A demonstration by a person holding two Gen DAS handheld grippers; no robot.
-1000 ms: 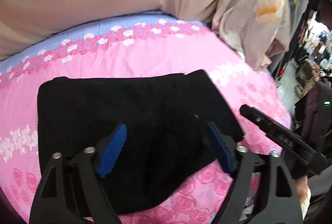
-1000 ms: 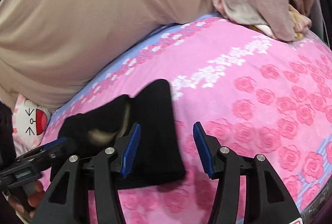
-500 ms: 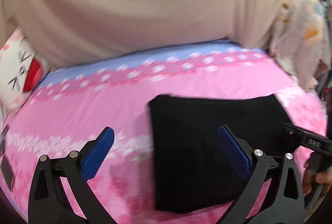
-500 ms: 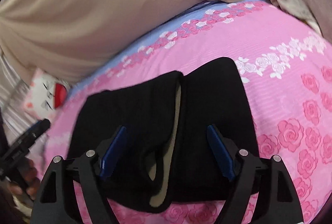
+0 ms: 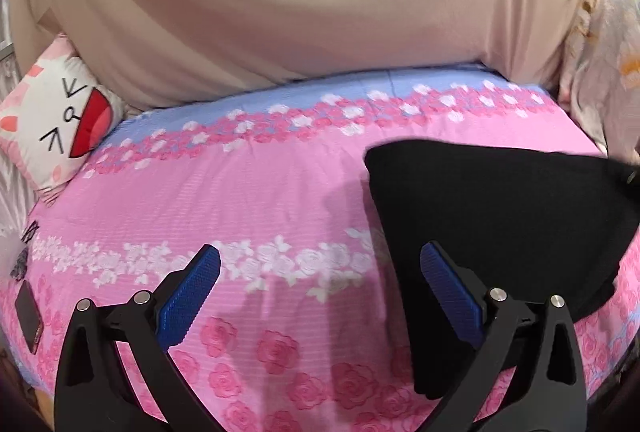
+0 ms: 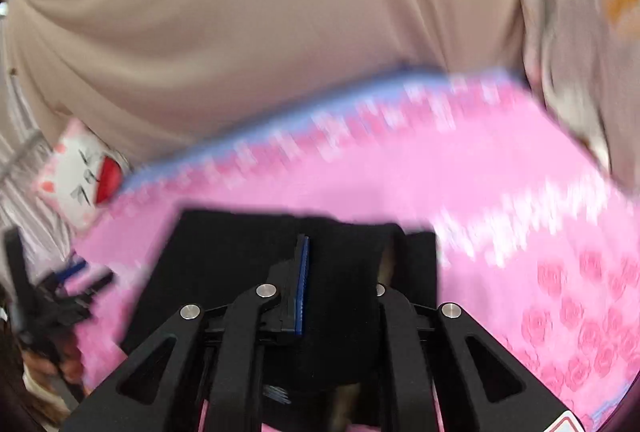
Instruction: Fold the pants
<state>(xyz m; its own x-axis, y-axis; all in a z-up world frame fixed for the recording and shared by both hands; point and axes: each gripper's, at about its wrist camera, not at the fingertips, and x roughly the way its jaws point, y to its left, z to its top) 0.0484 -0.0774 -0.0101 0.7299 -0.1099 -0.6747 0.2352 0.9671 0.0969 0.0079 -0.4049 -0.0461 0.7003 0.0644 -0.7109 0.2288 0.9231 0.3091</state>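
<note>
Pants (image 5: 500,216), black, soft knit and already folded into a thick rectangular pad, lie on the bed with the pink rose-printed sheet (image 5: 240,200). The coming move turns on where that pad sits relative to each tool. From the left tool (image 5: 320,286), the pad lies at about two o'clock, off to the side: only its near corner reaches past the right blue pad, and the gap between the jaws holds bare sheet. That tool stands at its widest and grips nothing. The right tool (image 6: 340,288) is directly over the pad, so it is the nearer one by far. Its jaws have just been closing, and black fabric bunches between them; one blue pad presses against the cloth while the other is buried under it, so I judge it pinching a fold of the garment. The pad's long axis appears to run from nine to three o'clock in the right wrist view.

The left wrist view shows the pad's far edge and left side lying flat on the sheet, plus a cartoon-face cushion (image 5: 60,112) at ten o'clock. The right wrist view, smeared by motion, shows what the left cannot: the grip itself and a pale lining at the fold's opening.
</note>
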